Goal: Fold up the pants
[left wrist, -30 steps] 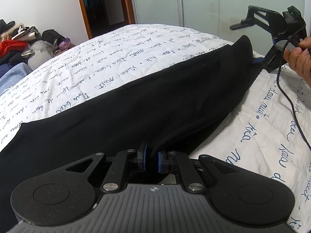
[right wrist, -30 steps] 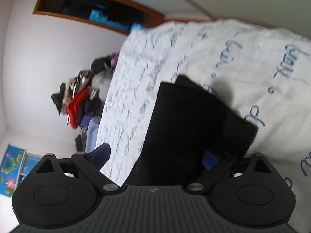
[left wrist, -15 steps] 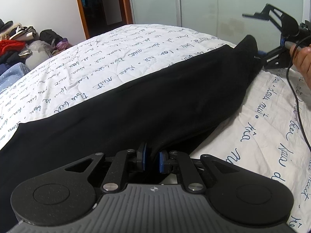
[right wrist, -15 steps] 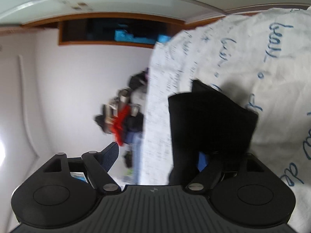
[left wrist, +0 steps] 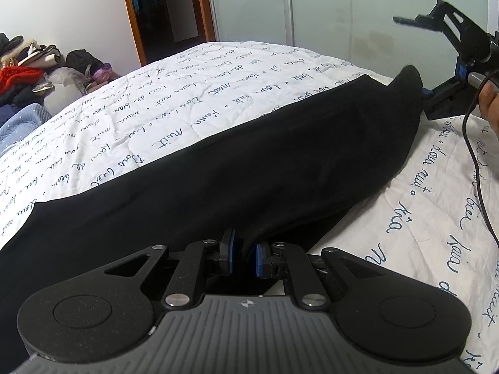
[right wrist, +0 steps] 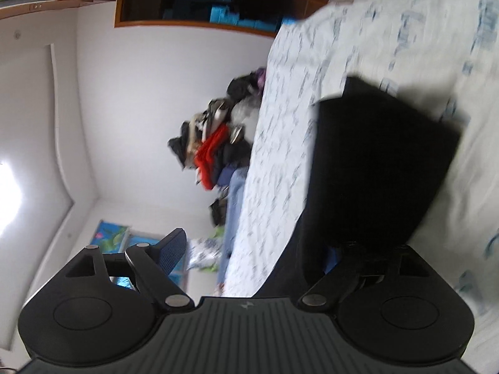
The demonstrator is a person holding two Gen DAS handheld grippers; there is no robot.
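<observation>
Left gripper (left wrist: 244,256) pinched on a fold of the black pants (left wrist: 249,168), which lie stretched across the bed (left wrist: 187,109). Right gripper (right wrist: 259,249): jaws opening, wide apart; pants end between them, not clamped.

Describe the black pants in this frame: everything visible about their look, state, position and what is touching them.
The black pants are plain, matte, soft-looking fabric, stretched long across the white quilt printed with blue script. The left gripper pinches a fold of the near end between its blue pads. The far end rises to a peak beside the right gripper, whose jaws are opening wide; in the right wrist view one finger lies hidden under the cloth, the other clear of it.
</observation>
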